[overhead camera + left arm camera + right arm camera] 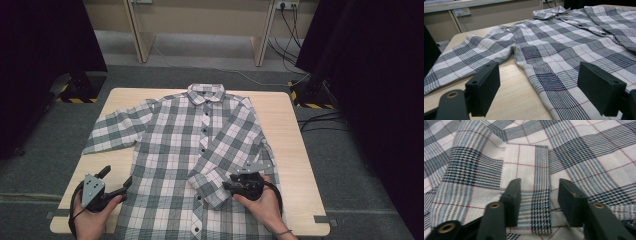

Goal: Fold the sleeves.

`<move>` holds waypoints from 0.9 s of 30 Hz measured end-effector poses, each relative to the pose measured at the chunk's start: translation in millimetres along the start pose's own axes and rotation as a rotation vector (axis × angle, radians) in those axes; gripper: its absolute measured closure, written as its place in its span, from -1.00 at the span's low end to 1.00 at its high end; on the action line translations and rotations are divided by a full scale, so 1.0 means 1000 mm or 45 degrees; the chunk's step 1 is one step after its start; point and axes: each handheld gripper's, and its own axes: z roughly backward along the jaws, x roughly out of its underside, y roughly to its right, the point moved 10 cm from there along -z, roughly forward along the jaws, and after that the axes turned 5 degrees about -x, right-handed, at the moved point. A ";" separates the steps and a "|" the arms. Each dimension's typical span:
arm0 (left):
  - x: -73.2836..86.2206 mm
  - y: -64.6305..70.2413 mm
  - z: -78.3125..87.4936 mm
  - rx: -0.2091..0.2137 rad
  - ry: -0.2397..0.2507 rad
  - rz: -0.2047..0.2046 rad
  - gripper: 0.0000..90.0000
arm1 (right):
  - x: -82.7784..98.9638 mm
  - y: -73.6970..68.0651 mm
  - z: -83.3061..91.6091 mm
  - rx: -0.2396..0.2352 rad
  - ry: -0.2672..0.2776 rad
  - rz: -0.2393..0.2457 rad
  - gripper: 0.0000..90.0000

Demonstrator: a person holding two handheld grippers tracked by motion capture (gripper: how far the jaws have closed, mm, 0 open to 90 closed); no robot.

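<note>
A grey, white and blue plaid shirt (pixel 175 145) lies face up, buttoned, on the wooden table (pixel 297 155). One sleeve (pixel 227 145) is folded diagonally across the front, and its cuff (pixel 207 192) lies near the hem. My right gripper (pixel 229 182) sits just right of that cuff, pointing left. In the right gripper view the cuff (pixel 529 167) lies flat between the parted jaws of my right gripper (pixel 539 192), with the pads apart from it. My left gripper (pixel 117 177) is open at the shirt's left edge, and in its own view that gripper (pixel 539 87) straddles the edge of the shirt (pixel 564 50) low over the table.
The other sleeve (pixel 115 130) is spread out toward the table's left edge. Bare wood (pixel 514 92) shows beside the shirt. Dark curtains stand on both sides, cables (pixel 320 122) run over the floor at the right, and wooden desk legs (pixel 137 35) stand behind.
</note>
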 end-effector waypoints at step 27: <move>0.000 -0.001 0.001 0.005 0.004 0.019 -0.60 | -0.046 -0.166 0.014 -0.512 0.090 0.323 0.66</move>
